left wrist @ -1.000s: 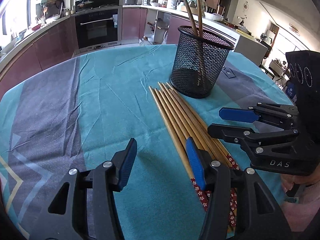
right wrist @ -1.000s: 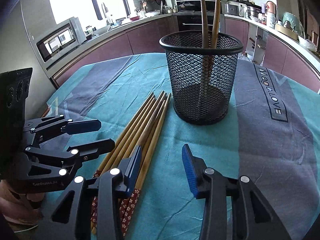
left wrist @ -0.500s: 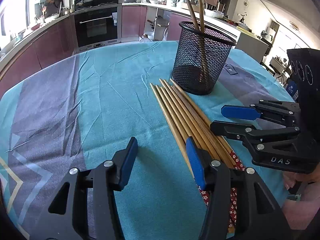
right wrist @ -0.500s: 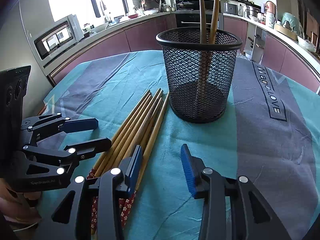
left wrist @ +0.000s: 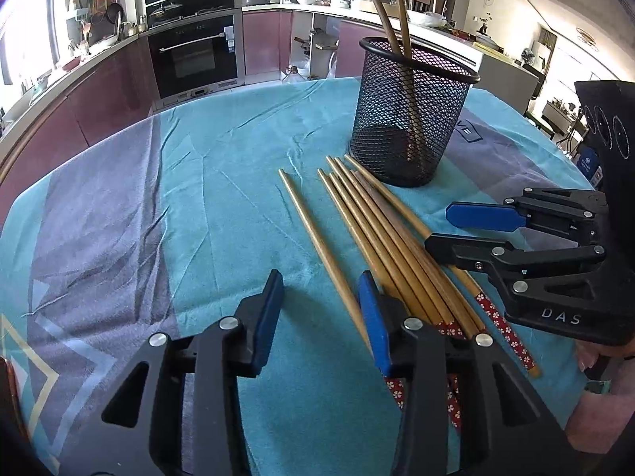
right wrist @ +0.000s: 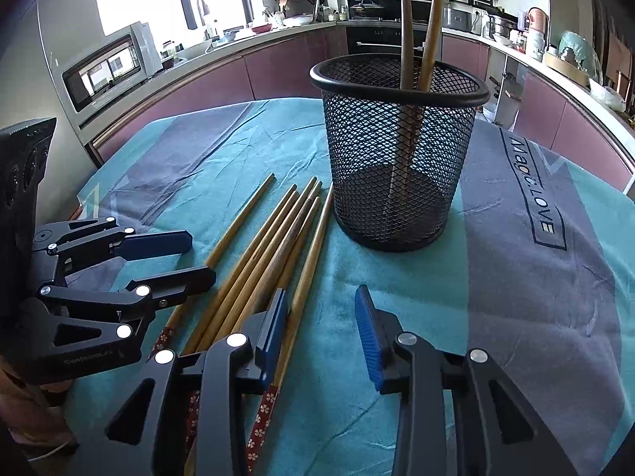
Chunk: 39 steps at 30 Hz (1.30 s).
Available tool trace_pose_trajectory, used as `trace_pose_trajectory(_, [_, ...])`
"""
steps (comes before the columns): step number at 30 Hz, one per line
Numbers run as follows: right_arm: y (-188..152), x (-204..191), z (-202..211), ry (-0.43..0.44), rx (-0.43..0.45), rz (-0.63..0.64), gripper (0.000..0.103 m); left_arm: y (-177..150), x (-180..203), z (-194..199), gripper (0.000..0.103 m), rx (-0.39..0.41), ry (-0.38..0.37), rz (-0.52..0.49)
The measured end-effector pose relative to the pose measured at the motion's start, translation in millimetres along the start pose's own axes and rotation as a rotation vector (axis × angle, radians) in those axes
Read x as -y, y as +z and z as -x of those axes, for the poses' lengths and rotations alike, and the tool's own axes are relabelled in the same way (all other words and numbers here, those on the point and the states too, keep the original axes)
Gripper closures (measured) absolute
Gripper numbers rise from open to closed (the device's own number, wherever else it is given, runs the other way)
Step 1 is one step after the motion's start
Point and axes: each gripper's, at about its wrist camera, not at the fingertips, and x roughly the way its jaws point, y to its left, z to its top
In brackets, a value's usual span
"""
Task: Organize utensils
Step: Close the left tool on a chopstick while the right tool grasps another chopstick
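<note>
We see a bundle of chopsticks lying on the teal tablecloth, tips toward the black mesh basket, where two more chopsticks stand upright. One single chopstick lies a little apart from the bundle, passing between the fingers of our left gripper, whose jaws are closing but not yet pressing it. Our right gripper is also closing, over bare cloth just beside the bundle.

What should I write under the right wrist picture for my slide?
Wooden chopsticks lie beside a black mesh holder already holding two, on a teal tablecloth.
</note>
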Motion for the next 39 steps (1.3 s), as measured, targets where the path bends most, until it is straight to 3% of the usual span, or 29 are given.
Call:
trace_pose_trajectory(5, [4, -3, -5, -0.02, 0.003, 0.012, 0.069, 6, -2, -5, 0.072, 0.002, 0.015, 0.012])
trace_pose_trajectory(10, [7, -7, -8, -0.03, 0.005, 0.027, 0.073, 11, -5, -9, 0.089, 0.003, 0.024, 0.048])
trace_pose_trajectory(17, [9, 1, -9, 0.009, 0.005, -0.018, 0.097, 12, -7, -11, 0.091, 0.011, 0.032, 0.092])
trace_pose_trajectory(27, [6, 13, 2, 0.095, 0.027, -0.095, 0.098, 9, -13, -3, 0.095, 0.022, 0.002, 0.145])
trace_pose_trajectory(39, [10, 6, 36, 0.192, 0.109, -0.099, 0.098, 12, -23, 25, 0.095, 0.075, -0.114, 0.194])
